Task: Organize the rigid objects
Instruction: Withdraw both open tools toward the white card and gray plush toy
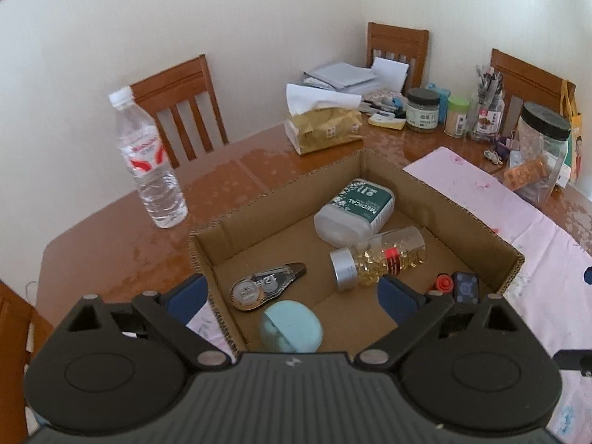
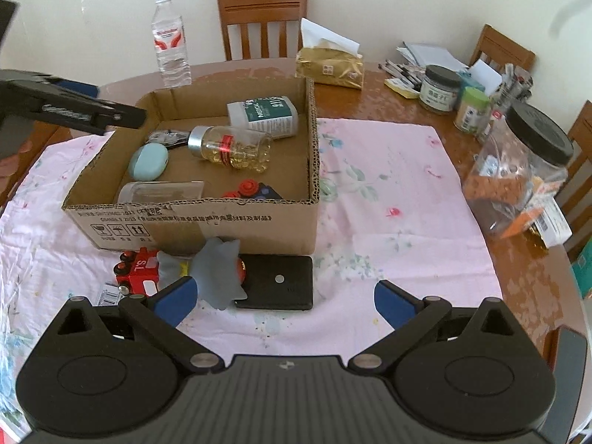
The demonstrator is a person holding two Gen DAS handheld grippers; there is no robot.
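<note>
An open cardboard box (image 1: 462, 218) (image 2: 192, 222) sits on a pink cloth. In it lie a green-labelled white bottle (image 1: 355, 209) (image 2: 264, 114), a capsule bottle (image 1: 381, 257) (image 2: 233, 148), a correction tape (image 1: 266, 288), a light blue case (image 1: 292, 327) (image 2: 150, 162), a clear container (image 2: 161, 192) and a red-wheeled toy (image 1: 457, 285) (image 2: 255, 190). My left gripper (image 1: 294, 296) is open and empty above the box's near-left corner. My right gripper (image 2: 285, 299) is open and empty, just before a black flat device (image 2: 281, 281), a grey star-shaped piece (image 2: 218, 273) and a red toy truck (image 2: 138, 272) outside the box.
A water bottle (image 1: 148, 162) (image 2: 170, 42), a tissue pack (image 1: 322, 129) (image 2: 329, 64), jars (image 2: 440, 88), a pen holder (image 1: 486, 111) and a large clear jar (image 1: 540, 155) (image 2: 518, 177) stand on the wooden table (image 1: 122, 244). Chairs surround it.
</note>
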